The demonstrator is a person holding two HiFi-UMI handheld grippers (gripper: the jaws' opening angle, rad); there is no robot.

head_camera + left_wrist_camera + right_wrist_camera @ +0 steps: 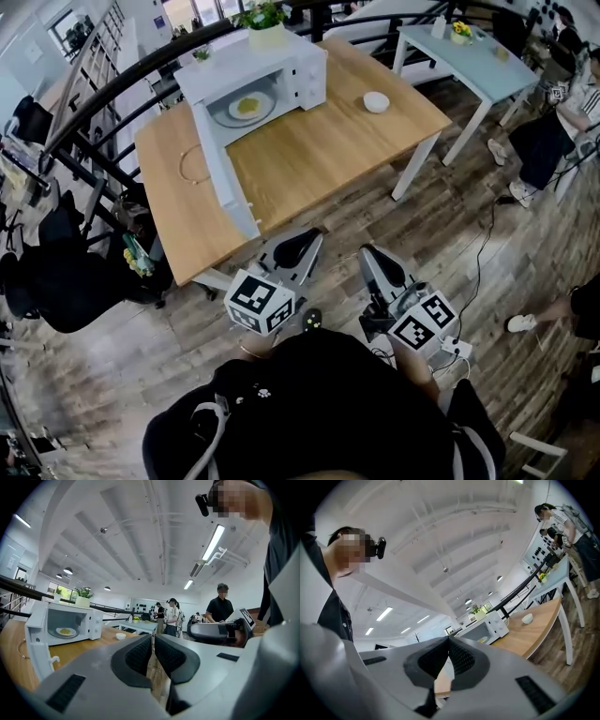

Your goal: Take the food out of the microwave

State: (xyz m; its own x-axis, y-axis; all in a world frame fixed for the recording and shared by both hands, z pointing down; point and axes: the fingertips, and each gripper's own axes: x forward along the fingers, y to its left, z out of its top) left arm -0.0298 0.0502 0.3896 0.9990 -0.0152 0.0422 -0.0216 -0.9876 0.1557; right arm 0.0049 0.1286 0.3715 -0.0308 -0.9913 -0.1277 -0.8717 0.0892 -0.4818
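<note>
The food [248, 105], a yellow patch, lies on a plate [231, 114] inside the microwave [298, 67]. The microwave stands at the far edge of the wooden table [319, 164], nearer its far left corner. Its door [223, 171] hangs wide open and reaches across the tabletop toward the near edge. A potted plant [265, 22] sits on top of the microwave. A small white bowl [376, 101] rests well apart from it, toward the far right corner. A thin cord loop [193, 165] lies on the wood left of the door.

Both tools hang off the table, over the floor just past its near edge and close to the person's body. The left gripper [298, 247] has its jaws closed together with nothing between them. The right gripper [374, 259] beside it also has its jaws pressed together and holds nothing.

Beyond the far right corner stands a pale blue table [483, 67], with people near it.
</note>
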